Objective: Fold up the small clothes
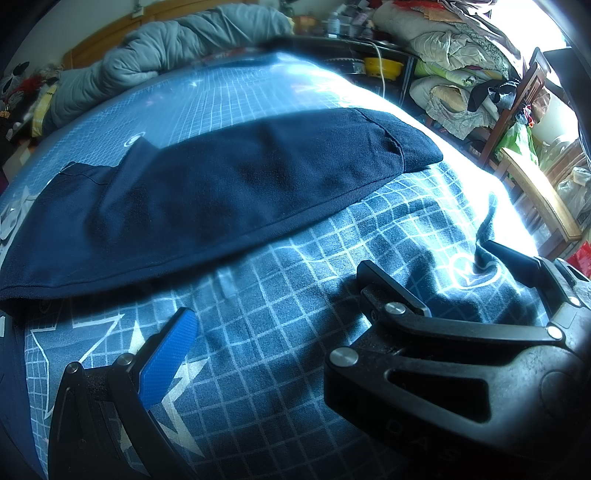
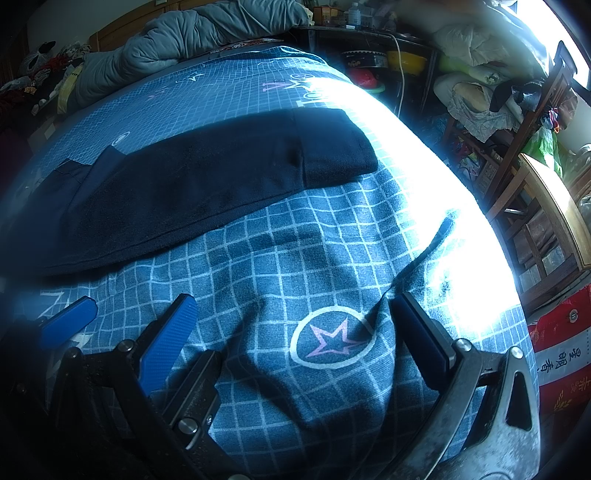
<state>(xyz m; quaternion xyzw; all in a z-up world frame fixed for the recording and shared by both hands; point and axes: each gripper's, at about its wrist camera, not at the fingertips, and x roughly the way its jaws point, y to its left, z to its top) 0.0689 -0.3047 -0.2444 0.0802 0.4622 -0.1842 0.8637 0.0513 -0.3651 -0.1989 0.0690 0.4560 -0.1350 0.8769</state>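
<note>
Lying flat across the bed, the dark garment [image 1: 229, 184] looks already folded into a long strip, with a narrower flap showing at its left end and a seamed band at its right. It sits on the blue checked sheet [image 1: 266, 332], just beyond both tools. Being thin, soft knit, it should be light and limp, sagging wherever it is not held, so I would pinch it at the two near corners along the stitched hem, where the layers are thickest. The left gripper [image 1: 273, 295] hovers over the sheet with its tongs spread wide, holding nothing. The right gripper [image 2: 295, 310] is likewise spread apart and empty, low above the star print [image 2: 332, 341]. A rumpled grey quilt [image 2: 192, 33] lies far behind.
</note>
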